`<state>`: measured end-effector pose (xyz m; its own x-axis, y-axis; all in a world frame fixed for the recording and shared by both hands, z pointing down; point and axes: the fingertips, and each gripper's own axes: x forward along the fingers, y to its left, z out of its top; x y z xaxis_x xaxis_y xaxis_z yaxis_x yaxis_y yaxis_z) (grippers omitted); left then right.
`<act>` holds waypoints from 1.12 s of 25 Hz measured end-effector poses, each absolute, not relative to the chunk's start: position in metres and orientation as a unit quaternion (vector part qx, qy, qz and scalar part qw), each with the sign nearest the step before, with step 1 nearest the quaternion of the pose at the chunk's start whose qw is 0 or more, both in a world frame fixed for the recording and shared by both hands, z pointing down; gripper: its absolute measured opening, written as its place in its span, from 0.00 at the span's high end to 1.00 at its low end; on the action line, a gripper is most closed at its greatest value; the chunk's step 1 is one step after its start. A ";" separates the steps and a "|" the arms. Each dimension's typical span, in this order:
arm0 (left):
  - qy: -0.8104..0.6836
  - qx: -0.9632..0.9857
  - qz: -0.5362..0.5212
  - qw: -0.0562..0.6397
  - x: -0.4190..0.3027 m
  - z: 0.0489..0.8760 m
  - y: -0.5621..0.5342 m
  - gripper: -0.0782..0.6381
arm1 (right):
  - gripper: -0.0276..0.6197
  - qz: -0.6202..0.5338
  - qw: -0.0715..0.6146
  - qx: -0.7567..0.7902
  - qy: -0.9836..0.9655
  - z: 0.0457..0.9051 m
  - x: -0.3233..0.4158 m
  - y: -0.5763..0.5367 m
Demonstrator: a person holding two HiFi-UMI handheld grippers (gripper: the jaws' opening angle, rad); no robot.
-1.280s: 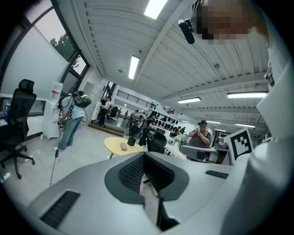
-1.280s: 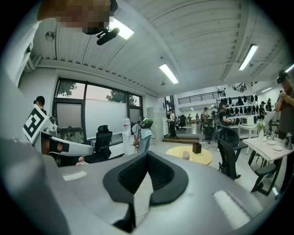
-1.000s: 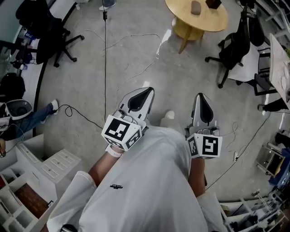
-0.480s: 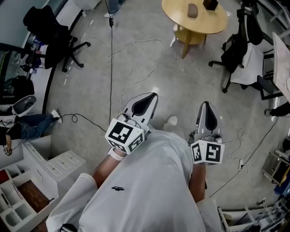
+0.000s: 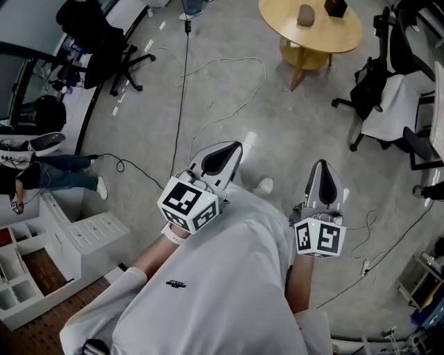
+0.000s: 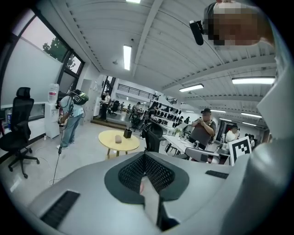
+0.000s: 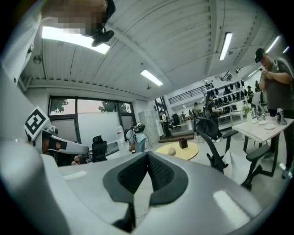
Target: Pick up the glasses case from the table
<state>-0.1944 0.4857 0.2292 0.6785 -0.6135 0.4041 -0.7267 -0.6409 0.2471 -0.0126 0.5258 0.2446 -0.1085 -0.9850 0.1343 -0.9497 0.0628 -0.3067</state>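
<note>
1. Head view: L gripper (image 5: 225,151) & R gripper (image 5: 324,173) are held out in front of the wearer's white shirt (image 5: 222,291), over bare floor (image 5: 277,125), side by side but apart. Tips aim toward the round table (image 5: 277,24) at the frame's top, and both are well short of it. Both pairs of jaws look pressed together w/ nothing in them. Case (image 5: 305,14) lies approx mid table top, w/ a black box (image 5: 336,6) just beside it toward the right edge. A cable (image 5: 186,90) runs across the floor. There's a black chair (image 5: 104,41) top left, another (image 5: 364,76) at right, and a white shelf unit (image 5: 83,243) bottom left
2. L gripper view: jaws clenched, pads meeting at the tip (image 6: 145,156), nothing between them. Beyond them stands the table (image 6: 108,143), w/ the case (image 6: 118,139) approx mid top and the box (image 6: 127,133) behind it near the far edge. A person (image 6: 71,114) stands left of the table. A chair (image 6: 18,133) is at the left edge, and more people sit or stand at desks on the right
3. R gripper view: jaws clenched too, pads together (image 7: 147,155), empty. The table (image 7: 190,149) is ahead, just above the tips, w/ the case (image 7: 171,150) toward its left edge and the box (image 7: 183,143) to the right of it. A person (image 7: 135,135) stands left of the table, a chair (image 7: 211,133) right of it, and a white desk (image 7: 264,126) is at the far right
</note>
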 end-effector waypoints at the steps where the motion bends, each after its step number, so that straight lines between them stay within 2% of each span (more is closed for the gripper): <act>1: -0.376 0.893 0.144 0.199 -0.192 0.229 0.486 0.88 | 0.95 -0.163 0.053 -0.663 0.729 0.246 -0.011 0.526; 12: -0.384 0.891 0.112 0.213 -0.187 0.234 0.435 0.88 | 0.95 -0.167 0.024 -0.648 0.743 0.250 -0.016 0.471; 19: -0.369 0.896 0.103 0.225 -0.183 0.247 0.346 0.88 | 0.95 -0.159 0.003 -0.659 0.735 0.246 -0.009 0.384; 28: -0.375 0.899 0.067 0.215 -0.208 0.212 0.203 0.88 | 0.95 -0.135 0.001 -0.666 0.734 0.212 -0.027 0.241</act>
